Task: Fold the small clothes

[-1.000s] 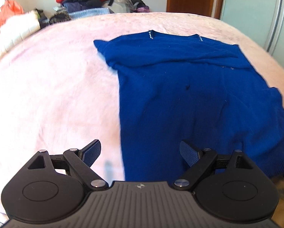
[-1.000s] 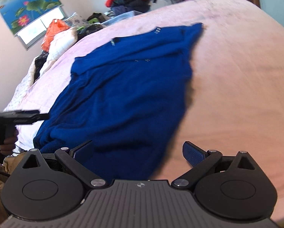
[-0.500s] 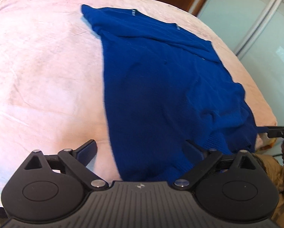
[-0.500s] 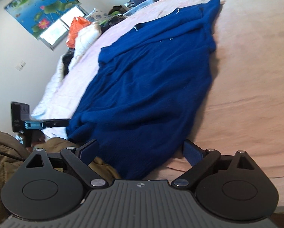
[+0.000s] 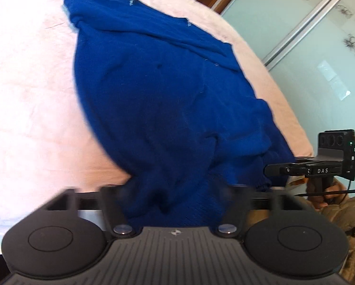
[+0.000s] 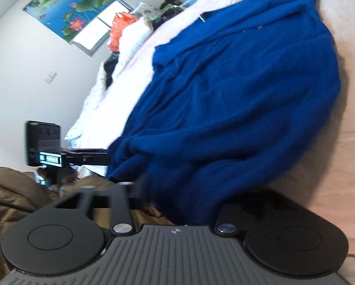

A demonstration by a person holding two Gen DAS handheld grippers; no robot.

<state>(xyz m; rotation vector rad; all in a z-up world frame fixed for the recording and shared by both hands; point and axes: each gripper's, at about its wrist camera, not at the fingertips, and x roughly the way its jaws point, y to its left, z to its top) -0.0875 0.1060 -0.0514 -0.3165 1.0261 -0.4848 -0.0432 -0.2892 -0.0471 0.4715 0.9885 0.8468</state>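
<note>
Spreading across most of the pink bed [image 5: 30,99], the blue garment [image 5: 165,90] leaves bare cover to its left and right, with its near hem hanging over the bed's front edge. A wardrobe's glass sliding door [image 5: 320,47] stands past the bed's right side. Both tongs sit at that near hem. The left tongs [image 5: 172,194] are closing with bunched hem cloth between their blurred jaws. The right tongs [image 6: 182,197] are closing too, cloth filling the gap; I cannot tell if the pads press yet.
</note>
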